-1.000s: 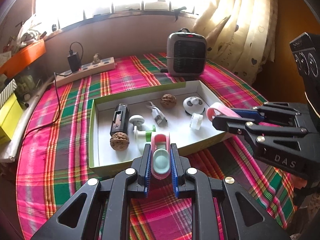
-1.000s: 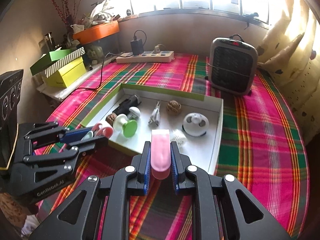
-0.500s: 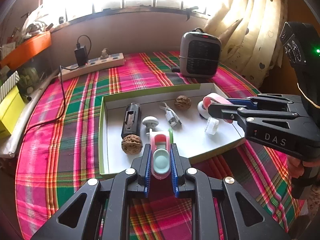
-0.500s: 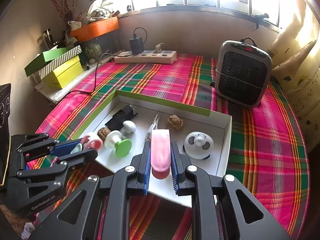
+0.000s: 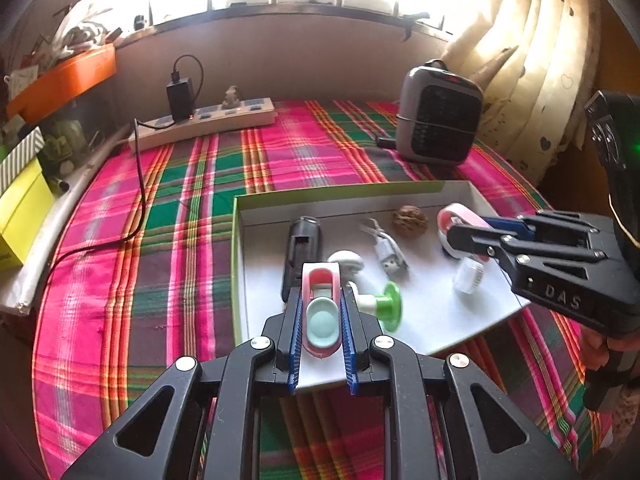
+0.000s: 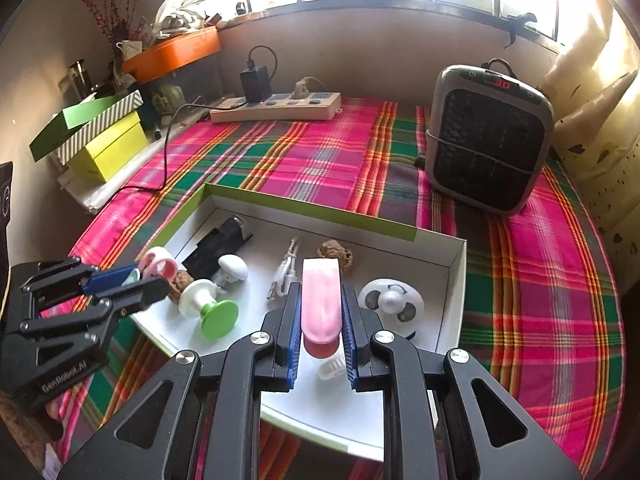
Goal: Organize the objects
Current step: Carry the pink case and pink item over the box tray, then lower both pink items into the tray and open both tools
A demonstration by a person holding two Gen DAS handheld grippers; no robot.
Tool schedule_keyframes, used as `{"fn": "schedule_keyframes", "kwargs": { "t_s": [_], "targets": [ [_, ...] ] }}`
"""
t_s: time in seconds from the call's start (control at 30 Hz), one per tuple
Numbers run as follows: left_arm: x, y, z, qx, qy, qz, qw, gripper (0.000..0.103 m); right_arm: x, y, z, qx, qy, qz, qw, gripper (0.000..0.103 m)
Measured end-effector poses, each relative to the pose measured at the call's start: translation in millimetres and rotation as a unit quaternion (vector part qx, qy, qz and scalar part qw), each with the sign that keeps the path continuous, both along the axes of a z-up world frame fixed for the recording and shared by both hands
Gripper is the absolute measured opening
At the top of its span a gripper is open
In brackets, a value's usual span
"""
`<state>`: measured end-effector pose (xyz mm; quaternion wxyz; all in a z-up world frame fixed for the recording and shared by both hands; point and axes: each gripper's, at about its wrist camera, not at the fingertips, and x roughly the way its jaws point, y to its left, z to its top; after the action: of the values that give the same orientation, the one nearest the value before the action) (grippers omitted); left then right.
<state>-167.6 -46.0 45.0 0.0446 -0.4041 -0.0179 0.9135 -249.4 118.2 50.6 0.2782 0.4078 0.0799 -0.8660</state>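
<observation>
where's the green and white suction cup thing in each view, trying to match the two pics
Left wrist: green-and-white suction cup in the tray, just right of the left gripper tips.
Right wrist: at the tray's left part, lower left of centre.
Shared landmark: grey heater beyond the tray.

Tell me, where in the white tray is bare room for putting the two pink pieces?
Bare floor lies at the white tray's near right corner, in front of the round white fan. The left half is crowded: black device, walnut, green-based knob.
</observation>
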Motion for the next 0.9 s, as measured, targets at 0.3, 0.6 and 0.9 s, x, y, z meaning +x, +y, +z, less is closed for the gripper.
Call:
{"fn": "schedule_keyframes", "kwargs": {
  "t_s": [0.3,0.6,0.9],
  "targets": [
    [-17.9,-10.5,-3.9,0.001,-0.006,0.012,0.9999,0.016,-10.6,-4.9,-12.4,0.011,-0.013,0.000,1.000,0.019],
    [-30.4,-15.2,-8.6,-0.002,-0.011,0.021,0.9997,0.016,-14.2,-9.5,-20.7,0.023,-0.017,0.003,1.000,0.019],
    [-35.2,-18.3,-15.1,0.003,-0.021,0.025,0.9995,0.016,-15.0,-11.5,-23.7,0.029,-0.014,0.003,0.999,0.019]
  ]
}}
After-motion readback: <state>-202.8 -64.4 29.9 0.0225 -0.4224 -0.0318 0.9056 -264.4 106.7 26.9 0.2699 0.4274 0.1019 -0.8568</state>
